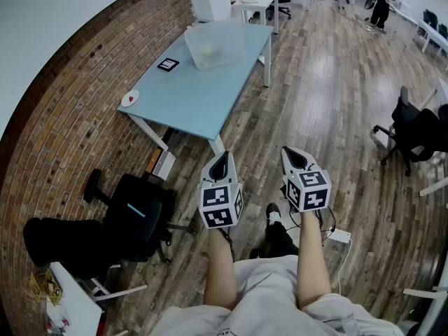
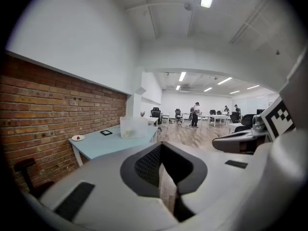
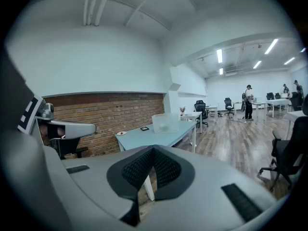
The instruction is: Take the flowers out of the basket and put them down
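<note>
A translucent plastic basket (image 1: 215, 44) stands on the light blue table (image 1: 189, 96), a few steps ahead of me. Something pale yellowish shows faintly inside it; I cannot make out flowers. My left gripper (image 1: 222, 161) and right gripper (image 1: 290, 152) are held side by side over the wooden floor, well short of the table, both shut with nothing in them. In the left gripper view the left gripper (image 2: 161, 148) points towards the basket (image 2: 133, 127). In the right gripper view the right gripper (image 3: 153, 150) is aimed at the basket (image 3: 166, 122) and table (image 3: 149, 137).
A small black device (image 1: 168, 64) and a white saucer with something red (image 1: 130, 99) lie on the table. A brick wall (image 1: 63, 117) runs along the left. A black office chair (image 1: 140, 215) stands at my left, another (image 1: 416, 131) at the right. A person (image 1: 381, 2) stands far off.
</note>
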The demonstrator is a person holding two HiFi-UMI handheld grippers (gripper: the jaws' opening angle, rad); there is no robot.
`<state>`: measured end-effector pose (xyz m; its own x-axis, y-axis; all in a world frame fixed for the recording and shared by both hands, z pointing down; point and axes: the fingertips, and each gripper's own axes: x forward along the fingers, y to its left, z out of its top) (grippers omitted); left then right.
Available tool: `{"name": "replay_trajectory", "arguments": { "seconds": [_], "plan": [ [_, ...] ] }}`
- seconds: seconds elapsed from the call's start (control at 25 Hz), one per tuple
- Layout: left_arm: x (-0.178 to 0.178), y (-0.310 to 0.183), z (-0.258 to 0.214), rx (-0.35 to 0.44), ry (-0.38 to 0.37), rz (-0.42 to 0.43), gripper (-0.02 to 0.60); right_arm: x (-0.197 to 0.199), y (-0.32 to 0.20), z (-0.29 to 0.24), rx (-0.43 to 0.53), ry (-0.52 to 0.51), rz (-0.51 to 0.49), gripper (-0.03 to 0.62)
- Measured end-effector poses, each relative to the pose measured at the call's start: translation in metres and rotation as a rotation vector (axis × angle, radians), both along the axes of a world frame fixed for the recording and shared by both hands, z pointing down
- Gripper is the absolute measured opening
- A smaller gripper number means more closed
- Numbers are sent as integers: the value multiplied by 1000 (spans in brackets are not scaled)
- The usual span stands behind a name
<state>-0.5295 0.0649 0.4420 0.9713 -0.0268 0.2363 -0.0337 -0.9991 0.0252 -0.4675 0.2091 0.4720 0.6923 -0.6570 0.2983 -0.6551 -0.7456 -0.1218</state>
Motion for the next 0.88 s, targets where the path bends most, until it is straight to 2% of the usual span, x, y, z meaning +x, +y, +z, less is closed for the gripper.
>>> {"name": "replay_trajectory", "arguments": {
  "seconds": [0.32,0.52,0.68,0.88],
  "plan": [
    [55,-27,-2,7,-5,-16,20,55,-38,6,-41,0,-39,3],
    [112,-41,-7,45,-19,-35,20,122,-55,-4,-17,22,-53,5],
    [162,-58,-20,64,-22,-93,21,177,-68,-23,13,46,-73,5],
    [205,-59,-23,44,-16,-131,21,224,-69,-26,37,38,-91,5]
  ]
}}
